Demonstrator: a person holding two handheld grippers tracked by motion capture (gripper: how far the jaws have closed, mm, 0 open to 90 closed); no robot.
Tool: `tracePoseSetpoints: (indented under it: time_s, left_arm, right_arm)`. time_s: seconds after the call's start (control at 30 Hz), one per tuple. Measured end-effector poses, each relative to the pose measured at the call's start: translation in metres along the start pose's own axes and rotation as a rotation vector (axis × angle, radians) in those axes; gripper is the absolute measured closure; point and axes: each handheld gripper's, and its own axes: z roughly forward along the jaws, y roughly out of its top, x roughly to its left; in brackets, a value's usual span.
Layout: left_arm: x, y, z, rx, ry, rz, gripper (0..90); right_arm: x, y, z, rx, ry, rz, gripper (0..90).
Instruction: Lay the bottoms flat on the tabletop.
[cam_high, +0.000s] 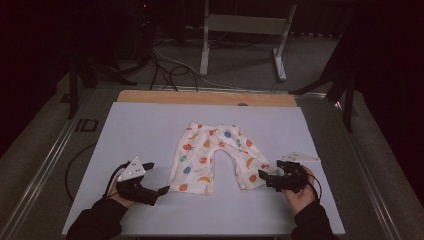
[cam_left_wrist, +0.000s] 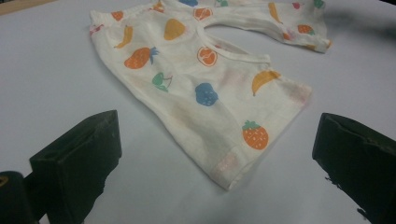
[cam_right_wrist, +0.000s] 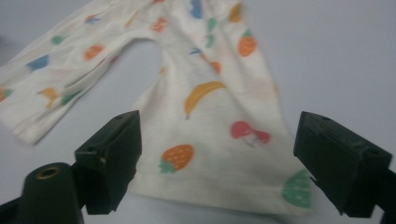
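The left gripper (cam_high: 161, 176) waited with jaws apart just short of the left leg hem of the fruit-print trousers (cam_high: 216, 156), which lay flat mid-table. The right gripper (cam_high: 264, 176) gaped over the right hem, nothing pinched. Both would do best biting the hems squarely, together. The white board (cam_high: 125, 130) sat in a dim room, cables (cam_high: 165, 67) behind.

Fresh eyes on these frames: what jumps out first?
The small cream trousers with a bright fruit print, spread flat mid-table on the pale mat, legs toward the person. Next, the two black grippers flanking them: the left gripper near one leg's hem, the right gripper at the other leg's hem. Both have their jaws apart, with nothing clamped.
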Motion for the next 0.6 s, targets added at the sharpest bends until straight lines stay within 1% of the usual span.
tracePoseSetpoints:
  time_s: [0.07,0.1,0.13,0.23,0.27,0.3,0.37,0.4,0.47,0.53,0.57,0.6]
  left_arm:
    - [0.000,0.000,0.000,0.001,-0.001,0.003,2.0]
    - [0.000,0.000,0.000,0.001,-0.001,0.003,2.0]
    - [0.000,0.000,0.000,0.000,0.002,0.005,2.0]
    - [0.000,0.000,0.000,-0.001,0.000,0.003,2.0]
    - [0.000,0.000,0.000,0.000,-0.001,0.002,2.0]
    - [0.000,0.000,0.000,-0.003,-0.002,-0.003,2.0]
    - [0.000,0.000,0.000,-0.006,-0.003,-0.007,2.0]
    - [0.000,0.000,0.000,-0.007,0.000,-0.010,2.0]
    - [0.001,0.000,0.000,-0.012,0.006,-0.018,2.0]
    - [0.003,-0.001,-0.001,-0.022,0.012,-0.026,1.9]
    - [0.003,-0.001,-0.001,-0.022,0.012,-0.026,1.9]
    - [0.003,-0.001,-0.002,-0.022,0.016,-0.025,1.9]
  right_arm:
    - [0.002,0.000,0.001,-0.012,0.012,-0.003,14.6]
    - [0.002,0.000,0.001,-0.012,0.012,-0.003,14.6]
    - [0.003,0.001,0.001,-0.012,0.011,-0.019,14.6]
    - [0.004,0.002,0.002,-0.020,0.011,-0.022,14.6]
    - [0.006,0.002,0.003,-0.026,0.038,-0.048,14.1]
    - [0.008,0.003,0.004,-0.027,0.033,-0.067,14.2]
    - [0.012,0.003,0.005,-0.037,0.066,-0.080,14.2]
    - [0.012,0.003,0.005,-0.037,0.066,-0.080,14.2]
    - [0.017,0.003,0.006,-0.049,0.085,-0.109,14.2]
    - [0.024,0.001,0.009,-0.060,0.121,-0.142,14.3]
    - [0.024,0.001,0.009,-0.060,0.121,-0.142,14.3]
    - [0.028,-0.001,0.010,-0.074,0.150,-0.169,15.6]
